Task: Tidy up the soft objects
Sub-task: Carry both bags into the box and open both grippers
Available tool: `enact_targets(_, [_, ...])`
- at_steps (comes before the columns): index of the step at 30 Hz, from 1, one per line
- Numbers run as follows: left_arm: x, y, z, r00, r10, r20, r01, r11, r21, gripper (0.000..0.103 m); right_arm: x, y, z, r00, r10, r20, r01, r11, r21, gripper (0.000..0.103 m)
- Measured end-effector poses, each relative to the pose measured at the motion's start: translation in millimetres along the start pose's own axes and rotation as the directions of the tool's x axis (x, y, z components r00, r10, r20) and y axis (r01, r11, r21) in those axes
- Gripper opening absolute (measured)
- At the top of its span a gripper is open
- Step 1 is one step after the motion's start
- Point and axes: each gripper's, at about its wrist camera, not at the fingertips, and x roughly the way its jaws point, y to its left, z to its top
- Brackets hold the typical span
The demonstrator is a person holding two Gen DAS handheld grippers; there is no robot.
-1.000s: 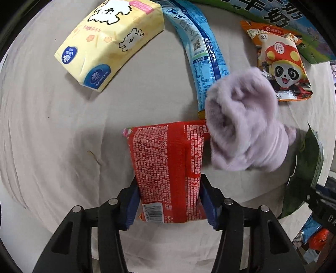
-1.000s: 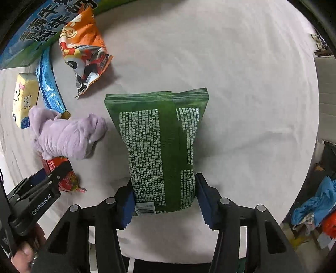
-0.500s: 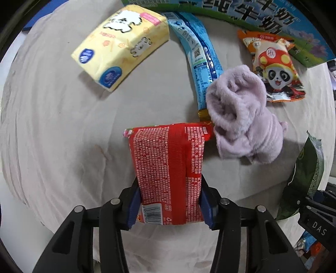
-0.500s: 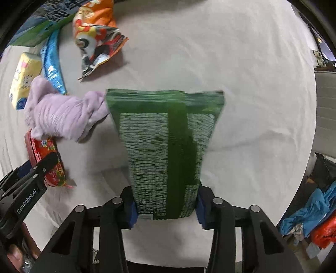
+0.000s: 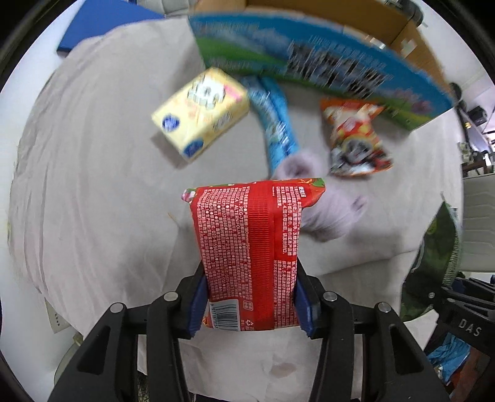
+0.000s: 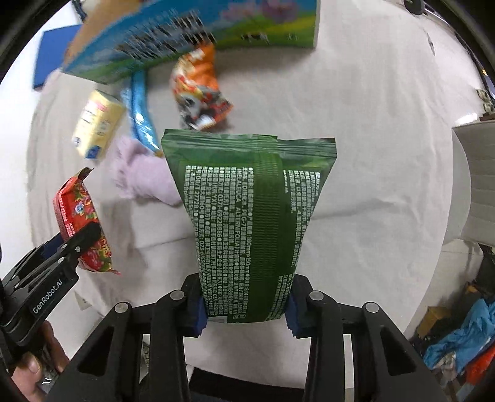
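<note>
My left gripper [image 5: 250, 304] is shut on a red wipes pack [image 5: 250, 247], held above the cloth-covered table; the pack also shows in the right wrist view [image 6: 80, 216]. My right gripper [image 6: 246, 304] is shut on a green wipes pack [image 6: 247, 216], also lifted; its edge shows in the left wrist view [image 5: 439, 247]. On the table lie a lilac fuzzy sock [image 5: 328, 216], a yellow tissue pack [image 5: 201, 114], a blue stick pack [image 5: 275, 123] and an orange panda snack bag [image 5: 352, 139].
A large blue-and-green carton [image 5: 324, 62] stands open at the back of the table [image 5: 92, 185]. A blue mat [image 5: 105, 24] lies at the far left. Clutter sits on the floor at the right [image 6: 458, 340].
Both grippers have risen and pulled back with their packs; the table objects now look smaller and farther, and the carton has come into view.
</note>
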Motion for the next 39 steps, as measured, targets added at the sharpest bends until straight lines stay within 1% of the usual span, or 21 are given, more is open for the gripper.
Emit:
enact_targets(2, [-21.6, -3.0, 2.9, 0.999, -0.011, 0.041, 0.011, 1.0, 0.004, 0.045, -21.7, -3.1, 0.3, 0.999, 0.022, 0.025, -0.022, 1.0, -0.006, 0.04])
enact_targets(3, [-31.7, -5.1, 5.9, 0.998, -0.019, 0.059, 0.018, 1.0, 0.007, 0.045, -23.2, -14.2, 4.1, 0.999, 0.034, 0.039, -0.034, 0.999, -0.007, 0.04])
enact_targets(6, [-59.0, -12.1, 16.4, 0.993, -0.047, 0.111, 0.045, 0.999, 0.019, 0.045, -55.1, -18.4, 12.0, 0.994, 0.067, 0.086, -0.067, 0.998, -0.008, 0.04])
enact_targets(7, [-69.8, -16.2, 22.3, 0.99, -0.061, 0.128, 0.058, 0.998, 0.03, 0.045, -67.0, -17.1, 15.3, 0.991, 0.08, 0.107, -0.079, 0.997, -0.01, 0.04])
enact_targets(8, [-77.3, -20.7, 30.0, 0.987, -0.07, 0.144, 0.066, 0.997, 0.035, 0.045, -94.2, -32.4, 25.9, 0.988, 0.093, 0.124, -0.092, 0.996, -0.009, 0.04])
enact_targets(11, [-100.0, -35.1, 49.0, 0.976, -0.098, 0.196, 0.086, 0.994, 0.071, 0.045, -125.7, -27.9, 35.3, 0.976, 0.119, 0.183, -0.119, 0.993, -0.012, 0.04])
enact_targets(12, [-108.9, -38.5, 58.6, 0.971, -0.111, 0.21, 0.094, 0.992, 0.089, 0.045, -135.4, -26.4, 39.7, 0.972, 0.125, 0.199, -0.125, 0.992, -0.014, 0.04])
enact_targets(15, [-117.9, -43.8, 90.4, 0.965, -0.136, 0.225, 0.109, 0.985, 0.13, 0.045, -169.6, -25.7, 56.6, 0.959, 0.125, 0.254, -0.128, 0.992, -0.006, 0.04])
enact_targets(16, [-111.8, -45.8, 99.9, 0.963, -0.142, 0.228, 0.111, 0.984, 0.14, 0.045, -183.1, -29.8, 59.4, 0.956, 0.125, 0.267, -0.129, 0.992, -0.001, 0.04])
enact_targets(18, [-114.6, -49.3, 125.2, 0.959, -0.156, 0.238, 0.116, 0.978, 0.172, 0.045, -193.1, -27.8, 81.8, 0.948, 0.119, 0.295, -0.132, 0.991, 0.022, 0.04])
enact_targets(19, [-114.2, -51.4, 138.8, 0.959, -0.163, 0.234, 0.119, 0.975, 0.19, 0.045, -196.8, -27.4, 91.5, 0.947, 0.109, 0.303, -0.125, 0.992, 0.034, 0.04])
enact_targets(20, [-115.2, -51.1, 150.2, 0.959, -0.171, 0.226, 0.127, 0.972, 0.199, 0.045, -190.9, -17.7, 111.4, 0.946, 0.092, 0.309, -0.111, 0.993, 0.044, 0.04])
enact_targets(21, [-113.2, -51.6, 168.0, 0.96, -0.189, 0.208, 0.144, 0.967, 0.211, 0.045, -190.1, -14.8, 124.4, 0.948, 0.085, 0.308, -0.102, 0.994, 0.041, 0.04])
enact_targets(23, [-105.1, -51.1, 190.4, 0.961, -0.204, 0.186, 0.16, 0.961, 0.224, 0.045, -188.9, -11.2, 156.5, 0.951, 0.051, 0.306, -0.068, 0.997, 0.046, 0.04])
enact_targets(24, [-99.7, -52.2, 208.0, 0.963, -0.21, 0.166, 0.167, 0.957, 0.239, 0.045, -186.8, -9.0, 169.5, 0.952, 0.037, 0.305, -0.051, 0.998, 0.04, 0.04])
enact_targets(26, [-91.1, -54.4, 229.3, 0.967, -0.211, 0.145, 0.172, 0.954, 0.245, 0.045, -172.6, 3.8, 200.0, 0.955, 0.002, 0.296, -0.017, 0.999, 0.046, 0.04])
enact_targets(27, [-81.8, -56.1, 245.6, 0.969, -0.213, 0.121, 0.178, 0.951, 0.255, 0.045, -167.0, 6.3, 216.5, 0.958, -0.012, 0.286, 0.0, 0.999, 0.045, 0.04])
enact_targets(29, [-71.7, -61.7, 262.8, 0.973, -0.215, 0.086, 0.186, 0.946, 0.264, 0.045, -153.5, 4.4, 247.0, 0.964, -0.025, 0.265, 0.006, 0.997, 0.071, 0.04])
enact_targets(32, [-39.5, -71.9, 293.5, 0.977, -0.214, 0.011, 0.203, 0.939, 0.279, 0.045, -129.6, -2.6, 283.9, 0.976, -0.016, 0.218, -0.005, 0.996, 0.094, 0.04])
enact_targets(36, [-6.0, -81.3, 319.6, 0.966, -0.244, -0.081, 0.257, 0.927, 0.275, 0.045, -102.3, -11.4, 321.5, 0.984, -0.045, 0.174, 0.025, 0.993, 0.114, 0.04])
enact_targets(39, [19.2, -89.0, 336.1, 0.97, -0.209, -0.121, 0.236, 0.927, 0.29, 0.045, -81.9, -17.4, 345.0, 0.989, -0.072, 0.127, 0.057, 0.992, 0.117, 0.04])
